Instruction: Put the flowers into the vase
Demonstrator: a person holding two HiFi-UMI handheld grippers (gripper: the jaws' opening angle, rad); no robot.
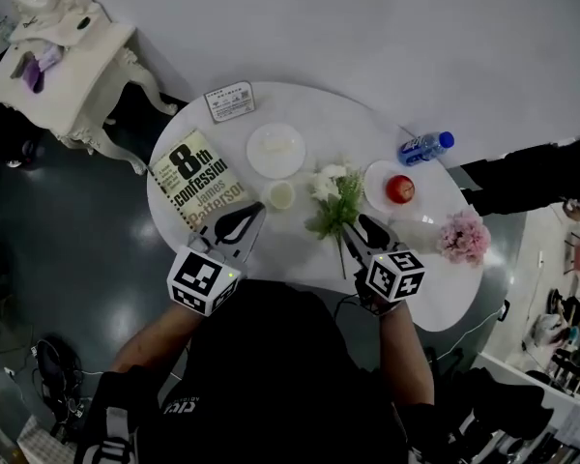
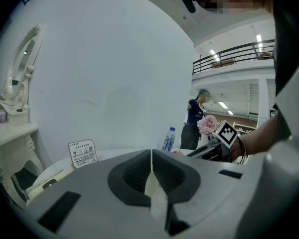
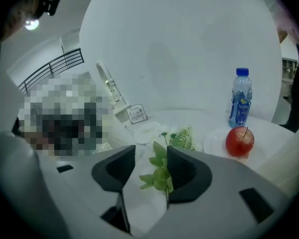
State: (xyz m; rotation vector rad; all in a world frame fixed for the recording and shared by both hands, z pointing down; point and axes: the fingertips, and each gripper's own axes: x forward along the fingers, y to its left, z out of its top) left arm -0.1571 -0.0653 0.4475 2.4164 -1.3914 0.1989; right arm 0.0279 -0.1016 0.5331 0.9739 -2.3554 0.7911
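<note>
Right gripper point(image 3: 152, 153) first: its 2 jaws stand apart at a middling gap. Between them, in the right gripper view, sits the leafy green stem of the bunch of white flowers with fern-like greenery point(image 3: 158, 173). The stem lies close along the jaw on that view's right and clear of the other, so nothing is clamped.

In the head view the right gripper point(image 1: 361, 230) is low over the white oval table point(image 1: 329, 114). The flowers point(image 1: 334, 201) lie flat on it, running off toward 11 o'clock from the jaw tips.

Over to the left gripper point(image 2: 151, 156): its jaws are pressed together along 1 thin line with nothing between them. From above, the left gripper point(image 1: 256, 209) hovers at the near edge of the table.

The small white round vase point(image 1: 281, 194) stands at 9 o'clock of the flowers, just beside them, at 1 o'clock of the left gripper's tips, and it is empty.

At 12 o'clock of the vase sits a shallow white dish point(image 1: 275, 150). A white printed card point(image 1: 229, 102) stands at 11 o'clock of that dish.

A black-and-cream paperback book point(image 1: 198, 177) lies at 10 o'clock of the left gripper.

At 3 o'clock of the flowers, a red apple point(image 1: 399, 188) rests on a white round plate point(image 1: 377, 184). A clear plastic bottle with a blue cap and label lies on its side point(image 1: 425, 148) at 1 o'clock of the plate.

A pink round flower head point(image 1: 464, 237) sits at 3 o'clock of the right gripper, near the table's edge.
</note>
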